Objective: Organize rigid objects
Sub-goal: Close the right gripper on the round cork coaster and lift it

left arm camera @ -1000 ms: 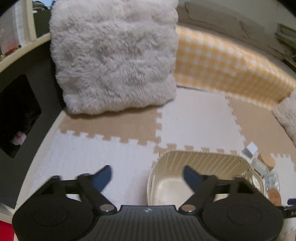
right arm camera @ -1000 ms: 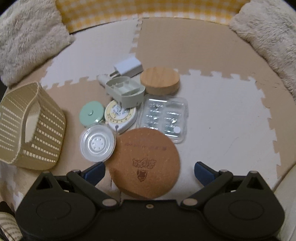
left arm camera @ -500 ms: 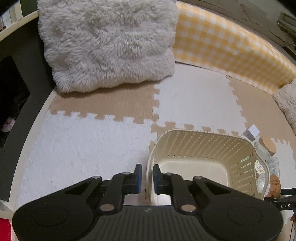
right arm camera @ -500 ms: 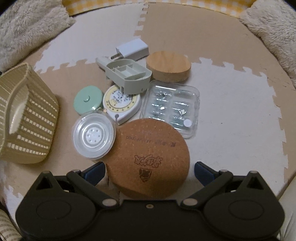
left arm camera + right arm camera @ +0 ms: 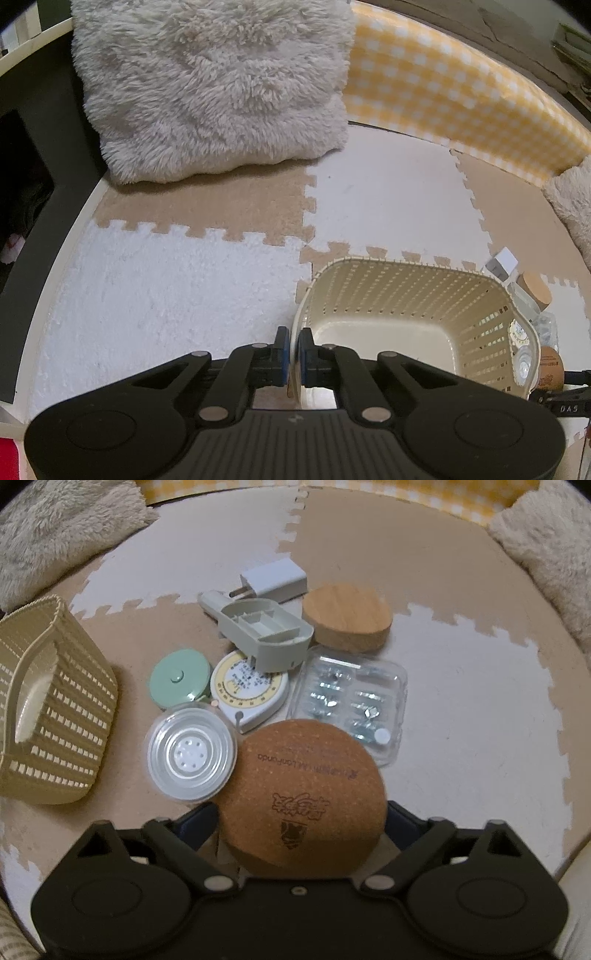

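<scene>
Right wrist view: my right hand-held gripper [image 5: 301, 821] has just been closing around the cork coaster [image 5: 303, 797], nearest on the floor mat [image 5: 480, 709]; stiff, light, best pinched across its rim. My left hand-held gripper [image 5: 291, 349] clamps the empty basket [image 5: 406, 295] wall, left of the pile.

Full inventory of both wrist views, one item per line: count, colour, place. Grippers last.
basket: 1, cream, on the mat, left of the pile
cork coaster: 1, brown, nearest item in the pile
clear round lid: 1, transparent, left of the coaster
green round case: 1, mint, behind the lid
tape measure: 1, white and yellow, mid-pile
grey tray: 1, grey, resting on the tape measure
charger plug: 1, white, far side
wooden lid: 1, light wood, far right
blister pack: 1, clear, right of the tape measure
fluffy cushions: 2, off-white, mat edges
gingham cushion: 1, yellow-white, far edge
foam mat: 1, beige and white
left hand-held gripper: shut on the basket rim
right hand-held gripper: jaws closing around the coaster; contact unclear
</scene>
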The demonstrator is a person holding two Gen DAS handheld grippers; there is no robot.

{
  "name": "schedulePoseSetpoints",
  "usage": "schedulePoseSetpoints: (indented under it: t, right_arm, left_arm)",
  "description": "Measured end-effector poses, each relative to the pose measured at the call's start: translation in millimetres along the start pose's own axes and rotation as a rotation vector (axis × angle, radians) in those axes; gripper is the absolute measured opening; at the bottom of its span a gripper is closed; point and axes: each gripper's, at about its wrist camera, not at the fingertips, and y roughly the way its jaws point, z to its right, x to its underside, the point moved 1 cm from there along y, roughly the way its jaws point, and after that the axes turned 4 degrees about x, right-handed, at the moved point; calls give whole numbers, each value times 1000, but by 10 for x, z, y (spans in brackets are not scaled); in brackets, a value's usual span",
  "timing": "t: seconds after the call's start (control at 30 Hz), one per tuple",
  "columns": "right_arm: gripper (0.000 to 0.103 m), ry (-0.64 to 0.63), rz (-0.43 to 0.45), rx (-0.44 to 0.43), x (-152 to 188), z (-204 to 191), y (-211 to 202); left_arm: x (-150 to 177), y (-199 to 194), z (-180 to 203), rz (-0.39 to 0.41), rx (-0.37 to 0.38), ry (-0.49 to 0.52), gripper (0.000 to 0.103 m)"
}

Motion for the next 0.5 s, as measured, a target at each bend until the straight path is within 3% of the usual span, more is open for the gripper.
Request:
schedulePoseSetpoints:
  t: [0.1,0.2,0.23,0.3,0.5]
  right_arm:
    - [65,60,18,0,-21,108,-91]
    - [61,114,13,-21,-13,212,-102]
    - [65,118,6,-23,-5,223,-92]
    - [88,111,-15,-28,-4,198,-43]
    - [99,2,-30,-12,3,-38,65]
  left_arm:
    - [1,0,4,1,0,3,6]
    - [2,0,6,1,-2,4,6]
    - [2,0,10,1,-3,4,6]
    - [3,-4,5,1,-2,4,6]
    - [-2,0,4,2,-5,5,6]
